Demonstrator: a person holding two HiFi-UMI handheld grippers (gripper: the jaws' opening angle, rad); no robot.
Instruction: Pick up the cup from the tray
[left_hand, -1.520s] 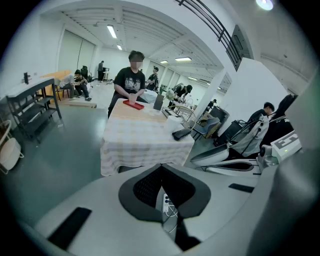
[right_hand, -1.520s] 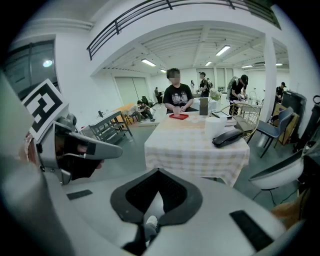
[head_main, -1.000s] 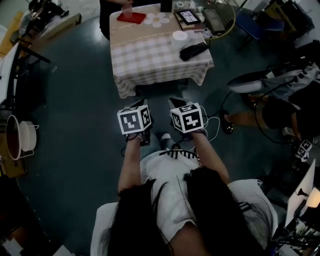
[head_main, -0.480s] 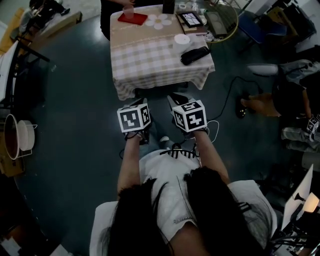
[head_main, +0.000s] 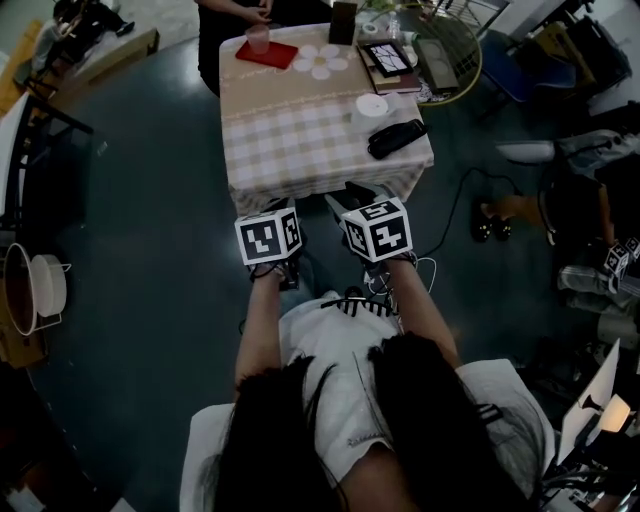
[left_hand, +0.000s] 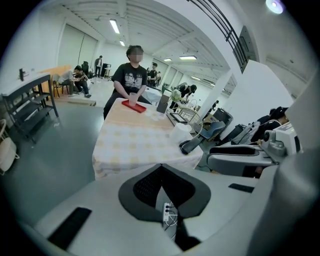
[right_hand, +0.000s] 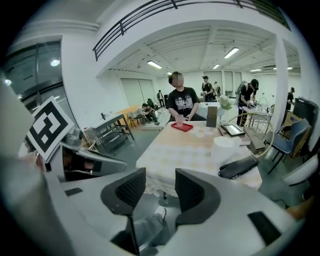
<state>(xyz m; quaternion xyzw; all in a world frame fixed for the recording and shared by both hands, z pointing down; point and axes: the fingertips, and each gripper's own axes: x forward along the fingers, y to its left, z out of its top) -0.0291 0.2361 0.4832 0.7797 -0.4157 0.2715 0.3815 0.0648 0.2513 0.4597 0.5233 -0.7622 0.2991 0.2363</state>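
A clear cup (head_main: 258, 38) stands at the far end of a red tray (head_main: 268, 54), at the far left corner of a checked-cloth table (head_main: 300, 120). A person's hands are close to the cup at that side. Both grippers hang short of the table's near edge, far from the cup. My left gripper (left_hand: 161, 167) is shut and empty, and sits under its marker cube (head_main: 268, 238). My right gripper (right_hand: 160, 187) has its jaws opening with nothing between them. The cup (right_hand: 179, 119) and the tray (right_hand: 182, 126) lie far ahead of it.
On the table are a white roll (head_main: 371, 105), a black case (head_main: 397, 137), white flower-shaped mats (head_main: 323, 62) and a tablet on books (head_main: 388, 60). A round glass table (head_main: 445, 50) stands at its right. Seated people and a floor cable (head_main: 470, 190) are to the right.
In the head view the table has come nearer and lower in the picture. Both grippers stay side by side in front of the body.
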